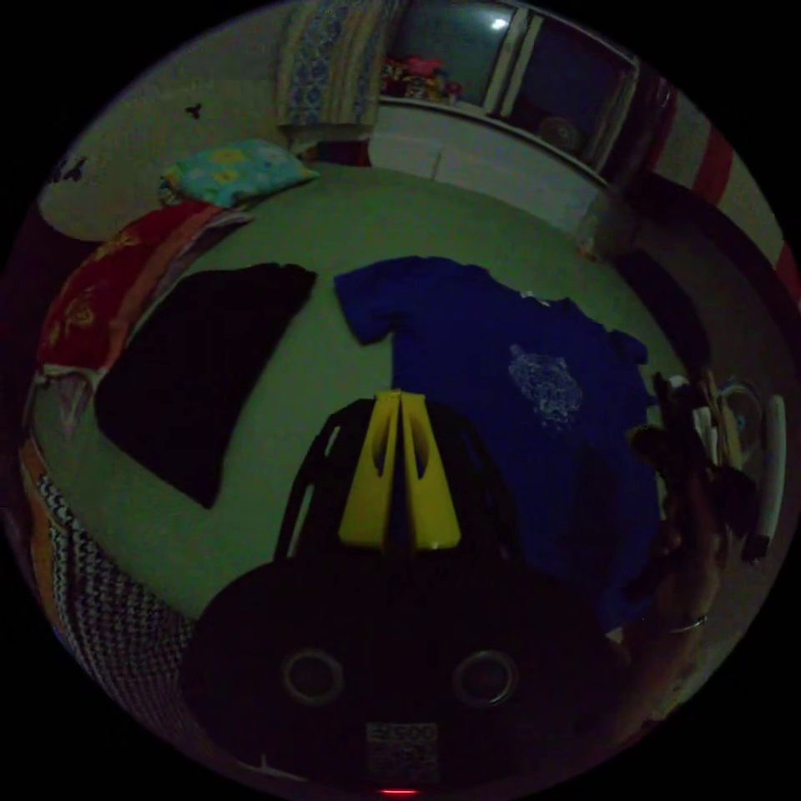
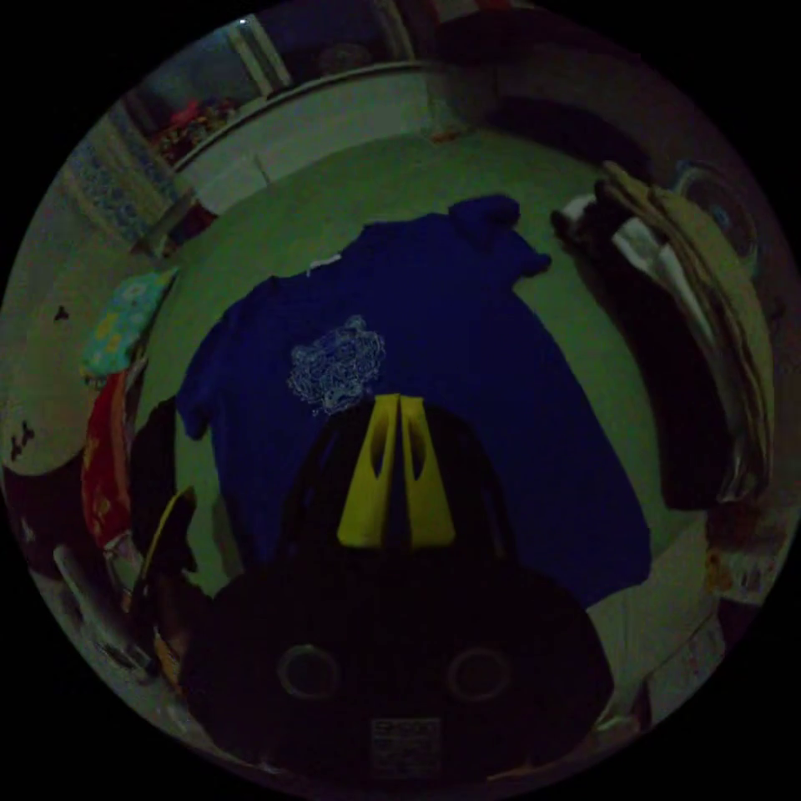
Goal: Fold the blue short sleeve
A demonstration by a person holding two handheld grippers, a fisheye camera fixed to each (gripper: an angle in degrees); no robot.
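Jaws closed, both grippers | blue shirt flat on green sheet

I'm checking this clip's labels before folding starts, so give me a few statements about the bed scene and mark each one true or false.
1. The blue shirt lies spread flat on the green sheet, print facing up. True.
2. The left gripper has its jaws spread wide apart. False: the yellow jaws stand close together, with nothing between them.
3. A dark garment lies on the sheet beside the shirt, apart from it. True.
4. The right gripper is clamped on a sleeve. False: its jaws are together and hold nothing, poised above the shirt's body below the print.
5. The shirt is already folded in half. False: both short sleeves lie spread out.
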